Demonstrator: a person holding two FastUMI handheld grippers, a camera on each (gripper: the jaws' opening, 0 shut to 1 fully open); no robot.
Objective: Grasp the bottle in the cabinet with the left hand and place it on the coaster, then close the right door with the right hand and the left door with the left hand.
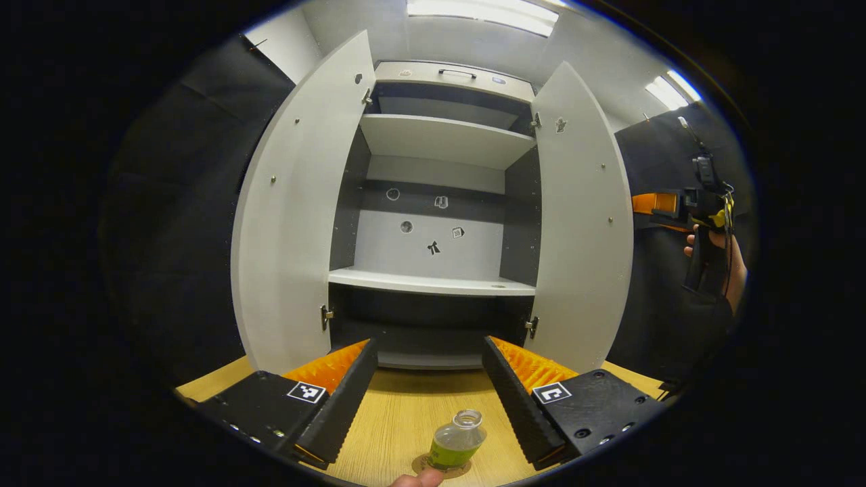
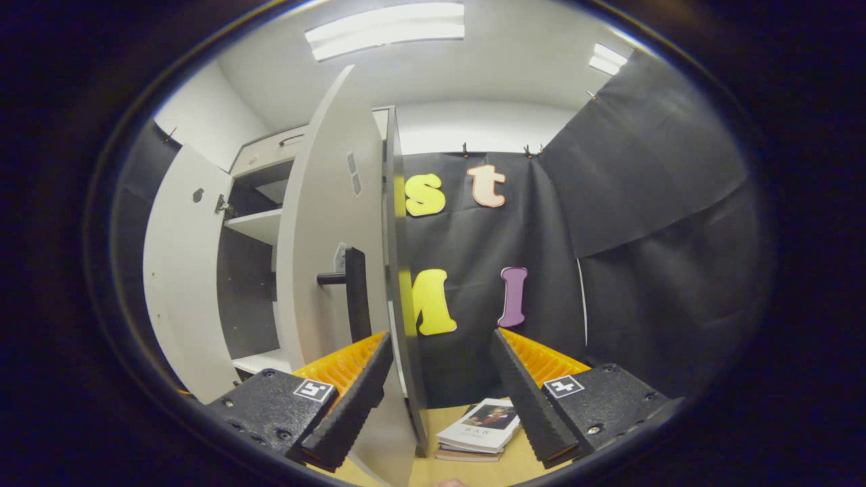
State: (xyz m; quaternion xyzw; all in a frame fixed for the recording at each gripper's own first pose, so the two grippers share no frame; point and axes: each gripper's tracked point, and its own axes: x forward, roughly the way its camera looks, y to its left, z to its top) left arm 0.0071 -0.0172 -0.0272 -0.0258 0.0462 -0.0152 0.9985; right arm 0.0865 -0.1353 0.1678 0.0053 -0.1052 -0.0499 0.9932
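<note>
near the front edge of the wooden bench (image 1: 406,419), in the left gripper view, the bottle (image 1: 457,439) stands upright on the round coaster (image 1: 424,466), with its mouth uncapped and green liquid low inside. the left gripper (image 1: 430,396) has its jaws spread wide and released; the bottle sits between the two fingers but touches neither, with bare wood on both sides of it. a fingertip (image 1: 419,479) shows at the very bottom edge, just beside the coaster.

farther back on the bench stands the cabinet (image 1: 440,203), with both doors swung out. the left door (image 1: 298,216) and the right door (image 1: 582,223) flare toward the camera, leaving a broad open lane between their free edges down to the bench. the shelves (image 1: 433,281) inside look bare, apart from small stickers on the back panel.

off past the outer face of the right door, the right gripper (image 1: 703,203) is held up by a hand (image 1: 734,260), apart from the door.

in the right gripper view, the right gripper (image 2: 440,385) is likewise spread and grips nothing. the right door's (image 2: 338,223) free edge runs upright between its fingers, closer to the left finger; whether that finger touches the door cannot be told. a dark handle (image 2: 355,291) juts from the door's face. right of the edge is open room against the black cloth wall (image 2: 643,237). a small stack of books (image 2: 480,429) lies on the bench below, between the fingers.
</note>
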